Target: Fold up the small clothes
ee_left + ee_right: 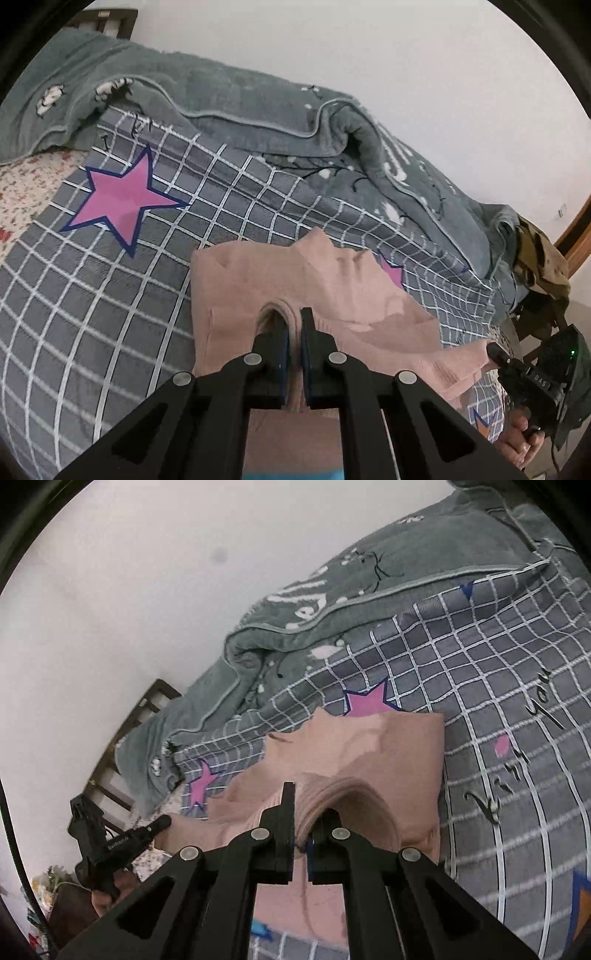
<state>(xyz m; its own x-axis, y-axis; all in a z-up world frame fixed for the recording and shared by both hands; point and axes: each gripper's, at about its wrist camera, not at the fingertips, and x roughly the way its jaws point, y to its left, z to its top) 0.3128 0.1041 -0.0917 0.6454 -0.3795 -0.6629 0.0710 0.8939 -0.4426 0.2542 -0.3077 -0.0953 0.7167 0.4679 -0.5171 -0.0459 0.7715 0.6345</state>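
1. One pink garment (332,295) is being held up over a bed — by two grippers, one in each of the person's hands.
2. One grey checked bedcover (110,295) with pink stars is being shown beneath it, and one grey-green fleece blanket (240,99) is being seen bunched along the wall side. Three stars can be counted in the right wrist view.
3. The left gripper (293,325) is being kept pinched on a ribbed edge of the garment; the cloth is being gripped between its two fingers, which are pressed nearly together.
4. The right gripper (306,812) is likewise being closed on a ribbed band of the same garment, the knit being curled in an arch just past the fingertips.
5. Each gripper is being caught by the other's camera at the garment's far end, with part of a hand (517,435) wrapped around the handle.
6. The garment is being shown as soft, fine-ribbed knit, draped and creased — the bedcover as smooth printed cotton, the blanket as thick and fuzzy with piped edging.
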